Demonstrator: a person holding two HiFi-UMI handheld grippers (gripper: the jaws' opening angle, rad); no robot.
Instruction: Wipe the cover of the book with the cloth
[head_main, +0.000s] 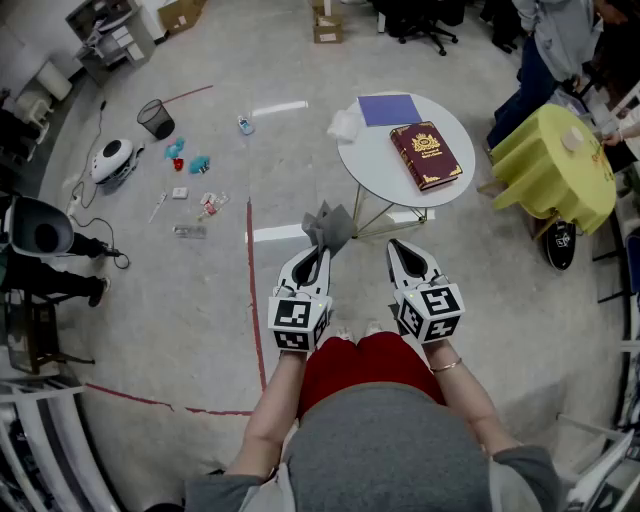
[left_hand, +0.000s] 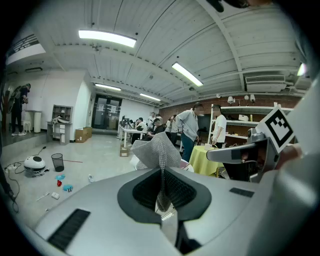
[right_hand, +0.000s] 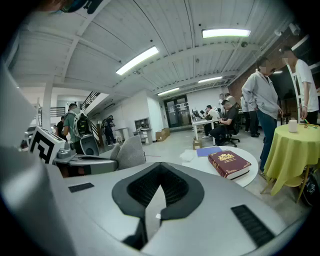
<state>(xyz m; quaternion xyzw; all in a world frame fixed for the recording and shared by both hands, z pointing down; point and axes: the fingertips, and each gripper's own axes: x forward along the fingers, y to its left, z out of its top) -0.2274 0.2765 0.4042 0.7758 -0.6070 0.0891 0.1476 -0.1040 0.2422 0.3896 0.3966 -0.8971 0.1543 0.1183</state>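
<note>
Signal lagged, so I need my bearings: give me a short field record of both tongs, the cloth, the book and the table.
left tongs: shut on the cloth, held short of the table
right tongs: shut, nothing between them
cloth: grey, bunched, sticking out past the left tongs, not touching the book
book: dark red, closed, lying flat, gold emblem facing up
table: round, white, holds the book and a blue sheet on its far side
wiping: not yet begun
</note>
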